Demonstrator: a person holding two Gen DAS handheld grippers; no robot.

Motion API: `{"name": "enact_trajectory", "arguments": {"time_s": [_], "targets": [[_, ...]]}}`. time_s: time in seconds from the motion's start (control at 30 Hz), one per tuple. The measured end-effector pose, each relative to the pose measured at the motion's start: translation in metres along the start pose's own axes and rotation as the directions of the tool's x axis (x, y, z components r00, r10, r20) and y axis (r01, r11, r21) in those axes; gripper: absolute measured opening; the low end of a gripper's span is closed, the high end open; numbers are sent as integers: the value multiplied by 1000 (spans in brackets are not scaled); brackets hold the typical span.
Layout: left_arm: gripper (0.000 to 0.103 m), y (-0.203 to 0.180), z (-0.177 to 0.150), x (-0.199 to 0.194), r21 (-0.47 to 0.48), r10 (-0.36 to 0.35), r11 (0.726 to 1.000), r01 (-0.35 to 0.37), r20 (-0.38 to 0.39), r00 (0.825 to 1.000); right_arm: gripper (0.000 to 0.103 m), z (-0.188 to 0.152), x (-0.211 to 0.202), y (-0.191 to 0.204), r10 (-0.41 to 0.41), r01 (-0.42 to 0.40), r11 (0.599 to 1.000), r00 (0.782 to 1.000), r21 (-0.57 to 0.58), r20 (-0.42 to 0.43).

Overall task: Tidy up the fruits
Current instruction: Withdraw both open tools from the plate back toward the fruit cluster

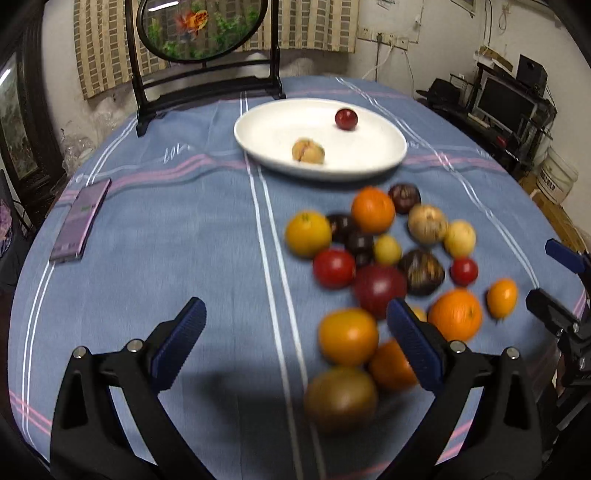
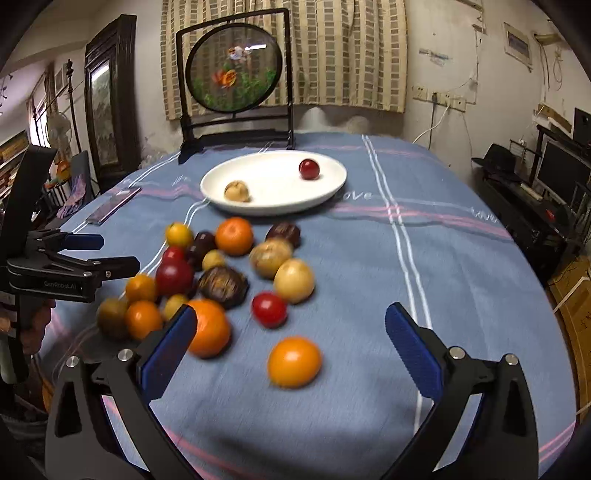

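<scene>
A white oval plate [image 1: 362, 162] [image 2: 325, 192] holds a red fruit [image 1: 346, 118] [image 2: 308, 168] and a tan fruit [image 1: 308, 150] [image 2: 236, 191]. A pile of several fruits [image 1: 384, 258] [image 2: 221, 273], orange, red, dark purple and yellow, lies on the blue cloth in front of the plate. My left gripper [image 1: 295, 332] is open and empty, just left of the pile's near end. My right gripper [image 2: 290, 343] is open and empty, with a lone orange fruit [image 2: 294, 362] lying between its fingers on the cloth. Each gripper shows at the edge of the other's view [image 1: 565, 280] [image 2: 96, 254].
A purple phone [image 1: 81, 219] [image 2: 112, 205] lies on the cloth at the left. A black-framed round screen [image 1: 203, 33] [image 2: 234, 70] stands behind the plate. The round table's edge curves down on both sides; shelves with monitors [image 2: 561, 173] stand at the right.
</scene>
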State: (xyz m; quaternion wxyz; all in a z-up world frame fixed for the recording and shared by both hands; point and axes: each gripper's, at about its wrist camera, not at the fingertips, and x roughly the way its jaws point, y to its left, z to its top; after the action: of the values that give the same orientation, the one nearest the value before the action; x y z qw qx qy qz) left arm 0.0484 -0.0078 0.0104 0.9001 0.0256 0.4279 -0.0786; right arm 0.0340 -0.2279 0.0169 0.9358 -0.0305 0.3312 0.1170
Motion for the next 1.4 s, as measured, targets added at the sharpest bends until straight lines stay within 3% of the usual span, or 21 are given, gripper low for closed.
{"name": "enact_trajectory", "arguments": {"time_s": [0.23, 0.37, 0.6, 0.7, 0.87, 1.0, 1.3, 1.33, 1.4], "targets": [[100, -1, -25, -1, -9, -58, 998, 58, -32, 998, 102, -16, -3, -2, -12, 13, 999, 1000, 51, -21], [100, -3, -30, -4, -11, -73, 997, 73, -32, 997, 102, -20, 1, 7, -4, 4, 1000, 999, 9, -51], [100, -6, -37, -15, 21, -99, 995, 99, -18, 995, 102, -21, -3, 16, 8, -9, 999, 1000, -39, -29], [100, -8, -43, -10, 58, -64, 996, 67, -52, 997, 102, -22, -3, 17, 12, -13, 999, 1000, -38, -29], [100, -11, -49, -2, 73, -85, 993, 92, -87, 993, 102, -22, -2, 16, 19, -19, 1000, 999, -23, -29], [100, -7, -49, 14, 31, -98, 994, 103, -131, 986, 102, -24, -1, 16, 19, -20, 999, 999, -25, -36], [99, -11, -44, 19, 44, -87, 995, 93, -126, 988, 102, -24, 1, 5, -14, 14, 1000, 999, -1, -41], [96, -11, -45, 18, 47, -89, 994, 96, -119, 989, 102, -24, 2, 4, -14, 14, 1000, 999, -2, -47], [78, -12, -45, 15, 68, -78, 994, 85, -97, 992, 102, -24, 4, 4, -19, 19, 1000, 998, -3, -65]]}}
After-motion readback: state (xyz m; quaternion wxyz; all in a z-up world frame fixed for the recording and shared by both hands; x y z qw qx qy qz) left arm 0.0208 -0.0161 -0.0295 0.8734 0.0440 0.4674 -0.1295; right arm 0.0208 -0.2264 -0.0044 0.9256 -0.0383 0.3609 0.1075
